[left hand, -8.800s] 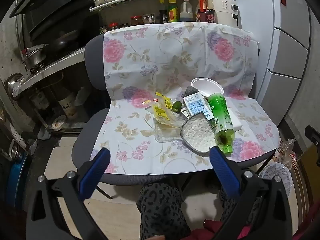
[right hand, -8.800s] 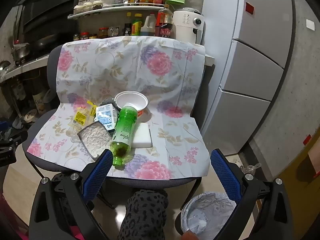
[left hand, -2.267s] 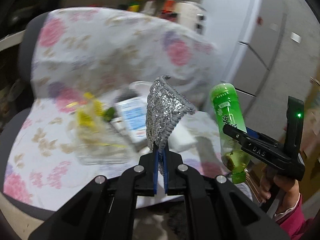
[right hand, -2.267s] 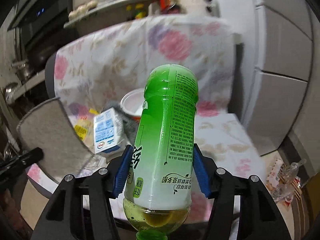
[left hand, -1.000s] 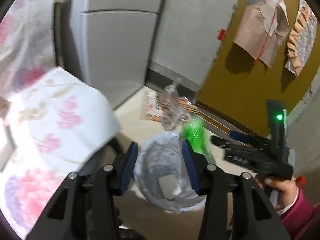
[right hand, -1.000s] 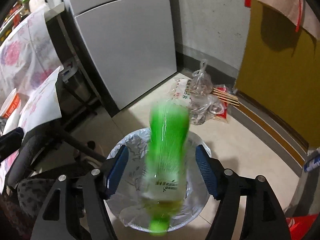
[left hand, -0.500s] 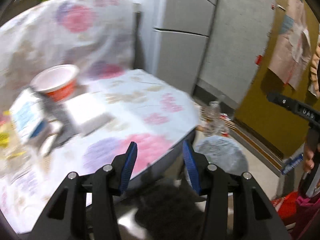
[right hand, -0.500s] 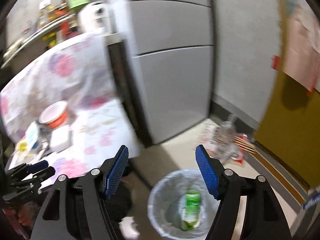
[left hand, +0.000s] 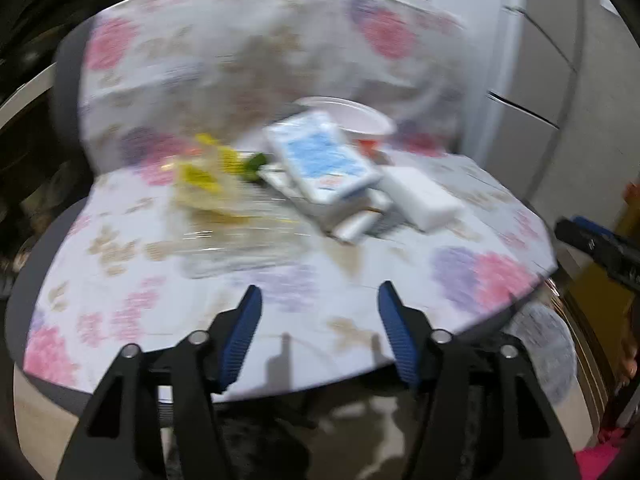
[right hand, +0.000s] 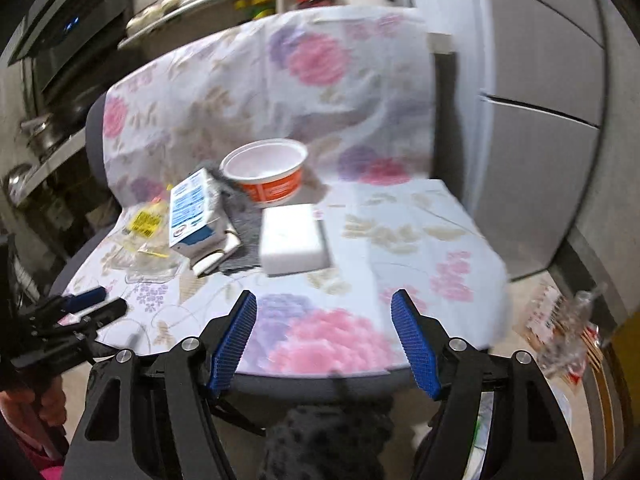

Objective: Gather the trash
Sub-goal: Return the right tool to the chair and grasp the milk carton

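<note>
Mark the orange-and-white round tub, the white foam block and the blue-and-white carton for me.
orange-and-white round tub (right hand: 276, 188), right wrist view, orange side wall
white foam block (right hand: 292, 236), right wrist view, top face
blue-and-white carton (right hand: 190, 210), right wrist view, printed face

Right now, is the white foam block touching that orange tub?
Apart. In the right wrist view, a strip of flowered cloth shows between the white foam block and the orange tub behind it.

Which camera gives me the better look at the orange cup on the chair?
The right wrist view: the orange cup sits in the open there, fairly sharp, with its white rim, empty inside and orange wall all visible behind the white block. In the left wrist view the cup is motion-blurred and partly hidden behind the blue-and-white carton.
</note>
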